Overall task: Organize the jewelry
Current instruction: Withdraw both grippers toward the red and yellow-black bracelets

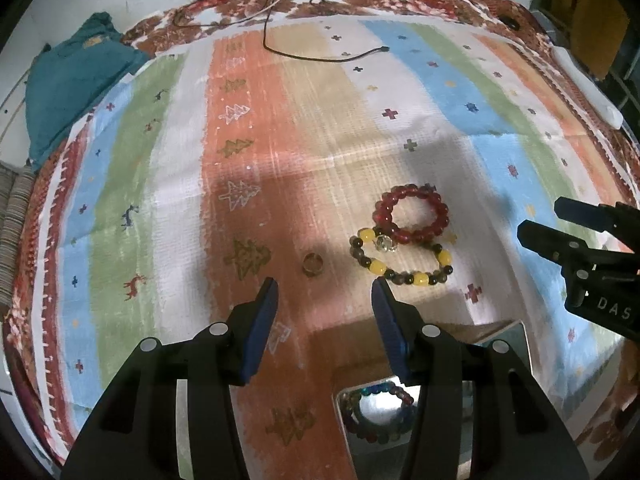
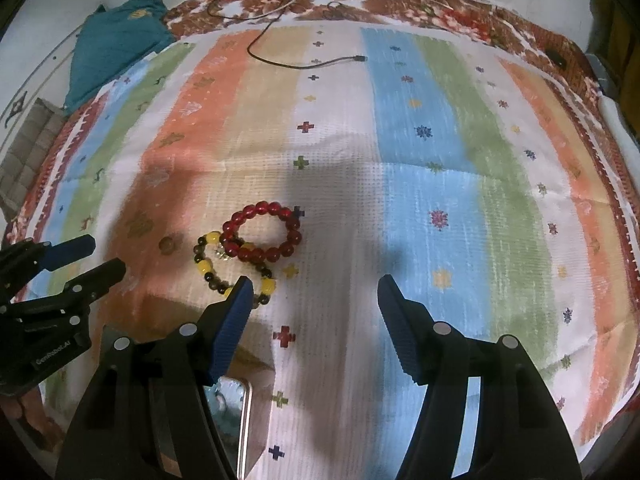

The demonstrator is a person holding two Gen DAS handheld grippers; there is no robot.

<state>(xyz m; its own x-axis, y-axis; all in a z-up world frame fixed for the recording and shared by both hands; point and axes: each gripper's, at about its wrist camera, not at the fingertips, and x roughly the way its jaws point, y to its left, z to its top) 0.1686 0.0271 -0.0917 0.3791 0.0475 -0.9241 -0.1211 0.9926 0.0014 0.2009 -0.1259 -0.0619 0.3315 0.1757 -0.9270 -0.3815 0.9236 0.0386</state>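
A red bead bracelet [image 1: 411, 215] lies on the striped cloth, overlapping a yellow and dark bead bracelet [image 1: 400, 260]. A small brown ring [image 1: 311, 264] lies left of them. My left gripper [image 1: 324, 292] is open and empty, just short of the ring. A mirrored box [image 1: 376, 412] below it holds a multicoloured bead bracelet. In the right wrist view the red bracelet [image 2: 262, 236], yellow bracelet [image 2: 232, 268] and ring [image 2: 168, 245] lie ahead to the left. My right gripper [image 2: 314, 292] is open and empty; its left finger sits over the yellow bracelet's near edge.
The striped cloth [image 1: 280, 120] covers the bed. A black cable [image 1: 320, 54] lies at the far side, a teal garment [image 1: 76, 80] at the far left. The box edge [image 2: 240, 412] sits under my right gripper's left finger. The left gripper shows at the left [image 2: 80, 264].
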